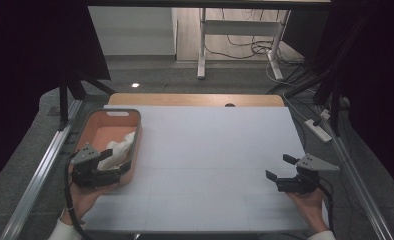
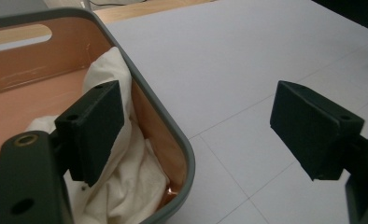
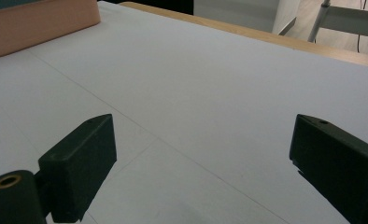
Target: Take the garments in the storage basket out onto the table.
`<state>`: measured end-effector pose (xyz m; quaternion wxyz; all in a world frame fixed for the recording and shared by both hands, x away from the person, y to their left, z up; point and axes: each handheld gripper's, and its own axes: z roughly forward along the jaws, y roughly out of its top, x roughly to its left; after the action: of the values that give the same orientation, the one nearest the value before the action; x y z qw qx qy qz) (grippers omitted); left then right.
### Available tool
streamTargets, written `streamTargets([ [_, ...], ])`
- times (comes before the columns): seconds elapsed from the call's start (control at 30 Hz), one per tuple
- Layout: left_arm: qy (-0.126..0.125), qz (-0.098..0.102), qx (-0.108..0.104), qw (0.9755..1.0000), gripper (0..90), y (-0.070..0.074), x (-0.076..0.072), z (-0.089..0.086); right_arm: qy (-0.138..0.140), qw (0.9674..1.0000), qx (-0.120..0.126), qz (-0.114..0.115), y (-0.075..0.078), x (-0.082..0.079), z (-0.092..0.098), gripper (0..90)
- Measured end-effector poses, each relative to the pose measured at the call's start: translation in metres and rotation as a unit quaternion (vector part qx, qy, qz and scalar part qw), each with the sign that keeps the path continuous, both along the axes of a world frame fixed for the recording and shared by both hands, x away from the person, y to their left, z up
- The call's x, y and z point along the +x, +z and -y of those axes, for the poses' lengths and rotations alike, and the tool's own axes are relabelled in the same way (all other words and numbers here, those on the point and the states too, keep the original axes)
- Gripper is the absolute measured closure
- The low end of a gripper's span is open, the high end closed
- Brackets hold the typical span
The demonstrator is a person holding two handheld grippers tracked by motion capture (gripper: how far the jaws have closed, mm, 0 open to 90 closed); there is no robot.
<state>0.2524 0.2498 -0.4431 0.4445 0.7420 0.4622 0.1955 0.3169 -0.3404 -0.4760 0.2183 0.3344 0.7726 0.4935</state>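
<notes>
Two grippers are at the table, one in each hand. The left gripper [image 2: 196, 130] has its jaws spread wide apart, with nothing between them. One jaw hangs over the inside of the basket [image 2: 173, 126], just above the white cloth [image 2: 130, 172]. The other jaw hangs over the bare table on the outside, so the basket's grey rim runs between the two jaws. I cannot tell if the inner jaw touches the cloth.

The white cloth lies crumpled in the near right corner of the basket and leans up against the right wall. The basket is orange inside, with a grey rim and a handle slot in its far wall. In the high view the basket [image 1: 116, 113] sits at the left edge of the table, and the left gripper [image 1: 116, 166] is at its near end, by the cloth [image 1: 119, 150].

The right gripper [image 3: 203, 163] also has its jaws spread wide and holds nothing. Under it is just the flat white table top [image 3: 210, 84]. In the high view the right gripper [image 1: 280, 167] is near the right front corner of the table [image 1: 210, 145], well apart from the basket and the cloth. A hand [image 1: 310, 204] holds it from below.
</notes>
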Motion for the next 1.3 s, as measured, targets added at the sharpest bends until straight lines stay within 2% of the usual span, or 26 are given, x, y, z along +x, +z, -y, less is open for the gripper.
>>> streamTargets([
  [0.1,-0.009,-0.005,0.011,0.9999,18.0,0.003,0.004,0.001,0.003,1.0000,-0.002,-0.001,-0.001,0.000,-0.002,7.3],
  [0.33,-0.016,-0.007,0.014,0.9997,17.9,0.008,0.013,0.002,0.007,1.0000,-0.004,-0.003,-0.001,0.000,-0.003,7.4],
  [0.63,-0.009,-0.004,0.015,0.9998,17.9,0.012,0.019,-0.004,0.011,0.9999,-0.006,-0.007,-0.003,0.001,-0.006,7.4],
  [0.97,-0.002,-0.007,0.026,0.9996,17.6,0.016,0.032,-0.008,0.016,0.9997,-0.014,-0.009,-0.004,0.002,-0.009,7.4],
  [1.3,0.006,-0.023,0.024,0.9994,17.6,0.015,0.050,-0.020,0.019,0.9996,-0.013,-0.014,-0.006,0.002,-0.009,7.4],
])
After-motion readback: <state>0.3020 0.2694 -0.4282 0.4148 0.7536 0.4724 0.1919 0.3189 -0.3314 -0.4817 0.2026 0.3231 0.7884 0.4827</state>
